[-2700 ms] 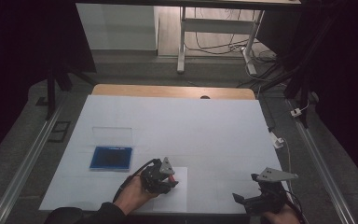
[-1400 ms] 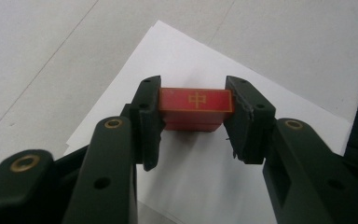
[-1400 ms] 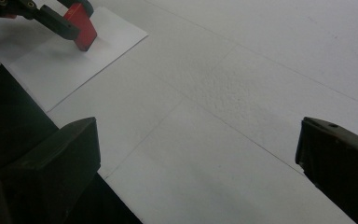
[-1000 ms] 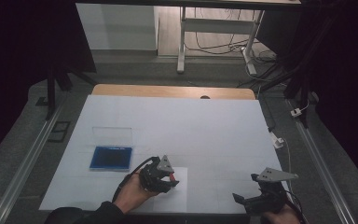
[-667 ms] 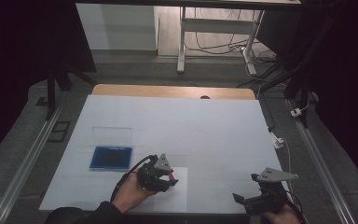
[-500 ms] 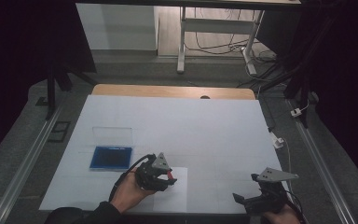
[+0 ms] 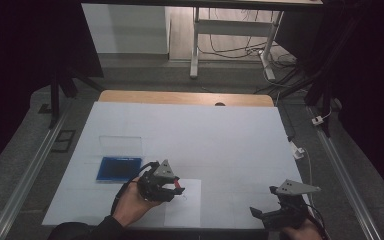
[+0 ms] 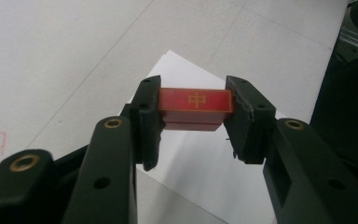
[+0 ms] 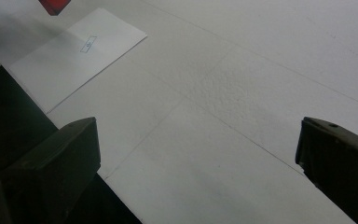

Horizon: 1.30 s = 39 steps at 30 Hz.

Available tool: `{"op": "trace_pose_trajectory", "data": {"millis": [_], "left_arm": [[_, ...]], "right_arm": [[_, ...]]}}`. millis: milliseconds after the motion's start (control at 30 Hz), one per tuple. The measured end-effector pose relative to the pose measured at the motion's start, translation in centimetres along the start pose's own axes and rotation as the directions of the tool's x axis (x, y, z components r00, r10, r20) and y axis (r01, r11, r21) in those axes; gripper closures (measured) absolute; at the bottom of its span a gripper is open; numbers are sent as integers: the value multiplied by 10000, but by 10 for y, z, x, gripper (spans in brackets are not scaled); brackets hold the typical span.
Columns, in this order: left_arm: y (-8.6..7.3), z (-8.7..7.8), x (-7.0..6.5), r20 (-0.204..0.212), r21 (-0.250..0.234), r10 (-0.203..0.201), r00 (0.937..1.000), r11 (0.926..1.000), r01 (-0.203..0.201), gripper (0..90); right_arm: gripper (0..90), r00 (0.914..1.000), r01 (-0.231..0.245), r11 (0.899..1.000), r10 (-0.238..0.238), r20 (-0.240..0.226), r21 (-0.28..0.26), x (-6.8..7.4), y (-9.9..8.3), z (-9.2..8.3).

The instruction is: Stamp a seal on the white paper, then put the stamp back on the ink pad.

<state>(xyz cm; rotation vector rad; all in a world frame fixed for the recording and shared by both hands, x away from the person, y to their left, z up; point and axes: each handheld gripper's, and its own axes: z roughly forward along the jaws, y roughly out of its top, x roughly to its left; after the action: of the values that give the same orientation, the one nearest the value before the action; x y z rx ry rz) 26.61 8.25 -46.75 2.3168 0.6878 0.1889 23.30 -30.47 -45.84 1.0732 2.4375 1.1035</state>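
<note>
A small red stamp block [image 8: 195,106] is clamped between the pads of the left gripper [image 8: 193,122], one black finger [image 8: 148,122] pressed on each short end, and it is held just above a white sheet of paper [image 8: 200,163]. A gold-lined border and a gold character are seen on the face turned toward the gripper's camera; the block is rectangular, hard-edged and glossy, with a slightly narrower step below the top. Below and beyond the fingers a small printed mark [image 9: 88,44] is seen on the sheet from the right gripper view — rectangular, faint, set near the middle of the paper.

The step in hand is judged to be the lifting of the stamp off the paper after a print. It is best done straight up and level, so that the fresh ink is not dragged or doubled; the grip should not be eased until the block is well clear, since the smooth ends could slip between the pads.

The paper is thin and matte, lying flat on the white table cover [image 7: 220,135], which is finely pebbled and creased in straight lines. To the outer side of the left fingers lies a blue ink pad [image 7: 118,168], its clear lid [image 7: 121,143] set open behind it. The right gripper [image 7: 275,215] is held well apart near the table's edge, its jaws spread wide around nothing.
</note>
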Motion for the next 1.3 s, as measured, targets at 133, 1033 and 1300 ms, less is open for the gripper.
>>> {"op": "trace_pose_trajectory", "data": {"millis": [133, 1033, 1300], "left_arm": [[0, -3, 1, -105, 32, 47, 9999, 10000, -47, 581], [-15, -32, 30, -808, -263, -845, 9931, 9962, 826, 581], [-23, -40, 41, -1108, -339, -1238, 9861, 9921, 1207, 581]], "right_arm": [[0, 10000, -30, 10000, 30, -24, -38, 0, 0, 0], [0, 10000, -97, 9999, 98, 12, -80, 0, 0, 0], [0, 10000, -86, 9999, 86, 16, -77, 0, 0, 0]]}}
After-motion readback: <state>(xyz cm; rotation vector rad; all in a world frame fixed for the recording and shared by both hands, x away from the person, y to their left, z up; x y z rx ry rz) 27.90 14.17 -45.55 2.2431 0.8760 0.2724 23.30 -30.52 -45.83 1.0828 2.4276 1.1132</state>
